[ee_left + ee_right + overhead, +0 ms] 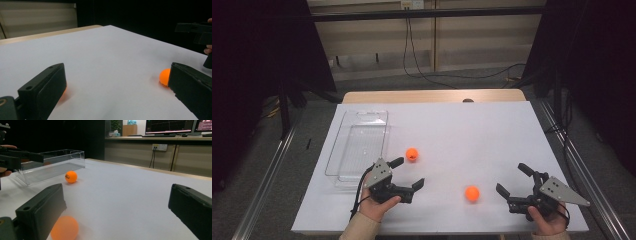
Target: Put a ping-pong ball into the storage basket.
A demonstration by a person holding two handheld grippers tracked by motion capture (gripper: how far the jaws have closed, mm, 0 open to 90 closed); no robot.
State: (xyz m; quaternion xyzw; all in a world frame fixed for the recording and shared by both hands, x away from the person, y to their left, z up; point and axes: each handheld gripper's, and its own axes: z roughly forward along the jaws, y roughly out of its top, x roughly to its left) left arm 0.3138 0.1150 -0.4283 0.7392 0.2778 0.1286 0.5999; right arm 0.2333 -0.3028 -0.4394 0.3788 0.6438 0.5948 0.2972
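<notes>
You held both tools spread wide and empty over the white table (492,130), so this looked like the approach step, before any pick-up. Your left gripper (408,174) hung near the front edge toward the left corner, jaws apart, just beside the clear plastic tray (343,150) that lay along the left edge. One orange ball (412,154) rested on the table just beyond that gripper's far jaw, close to the tray's right wall but apart from it; in the left gripper view it peeked out as an orange glow behind the left jaw. Your right gripper (514,179) sat near the front right corner, also unclenched, with the second ball (472,193) lying just to its left, near the front edge; in the right gripper view that ball (65,228) showed partly behind the left jaw rather than between the two. Judging from this, each ball sat off to one side of its nearest tool, so your next move likely called for swinging one gripper until a ball lay centred between the jaws, lowering to the table, then closing gently, since a light round ball could roll away if nudged.
</notes>
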